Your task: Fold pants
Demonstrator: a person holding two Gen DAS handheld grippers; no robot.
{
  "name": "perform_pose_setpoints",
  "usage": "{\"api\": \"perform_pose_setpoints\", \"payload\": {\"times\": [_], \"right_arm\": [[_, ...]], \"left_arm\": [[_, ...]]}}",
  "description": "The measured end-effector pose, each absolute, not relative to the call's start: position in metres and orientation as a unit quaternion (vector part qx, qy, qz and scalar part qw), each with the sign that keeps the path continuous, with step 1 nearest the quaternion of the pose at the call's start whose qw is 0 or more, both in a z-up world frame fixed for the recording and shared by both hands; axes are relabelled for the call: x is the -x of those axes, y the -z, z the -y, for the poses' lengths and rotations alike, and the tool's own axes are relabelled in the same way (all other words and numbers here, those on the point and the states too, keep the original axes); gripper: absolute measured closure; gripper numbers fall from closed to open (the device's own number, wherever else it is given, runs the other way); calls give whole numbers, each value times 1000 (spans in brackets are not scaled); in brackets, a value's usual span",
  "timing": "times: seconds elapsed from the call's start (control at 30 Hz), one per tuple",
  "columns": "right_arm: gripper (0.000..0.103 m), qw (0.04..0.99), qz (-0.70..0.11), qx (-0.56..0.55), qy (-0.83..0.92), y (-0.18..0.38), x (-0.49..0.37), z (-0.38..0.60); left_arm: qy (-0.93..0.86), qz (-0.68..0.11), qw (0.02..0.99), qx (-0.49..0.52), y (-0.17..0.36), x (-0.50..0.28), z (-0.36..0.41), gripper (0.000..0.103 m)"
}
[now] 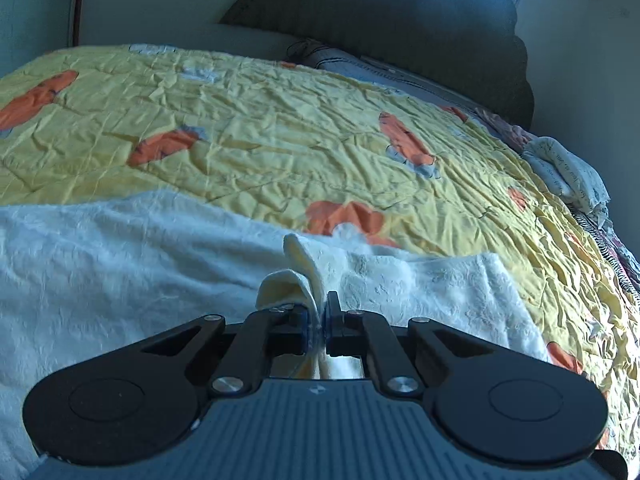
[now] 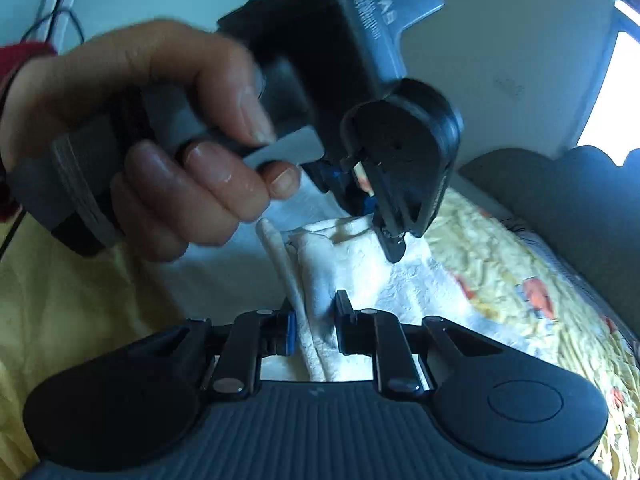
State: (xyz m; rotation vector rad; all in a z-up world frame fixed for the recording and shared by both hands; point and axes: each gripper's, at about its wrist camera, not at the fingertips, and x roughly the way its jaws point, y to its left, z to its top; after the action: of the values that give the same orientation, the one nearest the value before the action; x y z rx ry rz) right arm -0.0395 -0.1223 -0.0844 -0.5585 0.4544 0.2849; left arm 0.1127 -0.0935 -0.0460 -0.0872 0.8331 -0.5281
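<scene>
White textured pants (image 1: 120,248) lie spread across a yellow quilt on a bed. My left gripper (image 1: 318,312) is shut on a bunched fold of the white cloth, which pokes up between its pads. In the right wrist view my right gripper (image 2: 316,320) is shut on a thick fold of the same pants (image 2: 348,256). Just beyond it a hand (image 2: 160,128) holds the left gripper (image 2: 394,246), whose tips pinch the cloth edge a little farther along.
The yellow quilt (image 1: 280,128) with orange patches covers the bed. A dark padded headboard (image 1: 400,12) stands behind it. Crumpled printed fabric (image 1: 568,172) lies at the bed's right edge. A red sleeve (image 2: 24,56) shows at the left of the right wrist view.
</scene>
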Motion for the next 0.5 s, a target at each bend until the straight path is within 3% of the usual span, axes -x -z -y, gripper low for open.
{"api": "perform_pose_setpoints", "payload": {"times": [0.03, 0.1, 0.17, 0.23, 0.37, 0.5], "right_arm": [[80, 926, -215, 282, -130, 85, 42, 120], [72, 925, -214, 285, -131, 79, 50, 124], [62, 928, -216, 255, -164, 68, 60, 132], [58, 936, -198, 208, -203, 52, 74, 142], [58, 947, -178, 221, -150, 42, 70, 143], [58, 933, -205, 266, -129, 59, 54, 136]], "left_arm": [[254, -404, 877, 50, 49, -114, 88, 91], [244, -407, 878, 58, 50, -114, 80, 66], [228, -397, 888, 56, 45, -112, 71, 59], [204, -385, 899, 42, 39, -110, 64, 47], [156, -380, 912, 17, 27, -107, 54, 47], [180, -418, 888, 69, 23, -106, 39, 47]]}}
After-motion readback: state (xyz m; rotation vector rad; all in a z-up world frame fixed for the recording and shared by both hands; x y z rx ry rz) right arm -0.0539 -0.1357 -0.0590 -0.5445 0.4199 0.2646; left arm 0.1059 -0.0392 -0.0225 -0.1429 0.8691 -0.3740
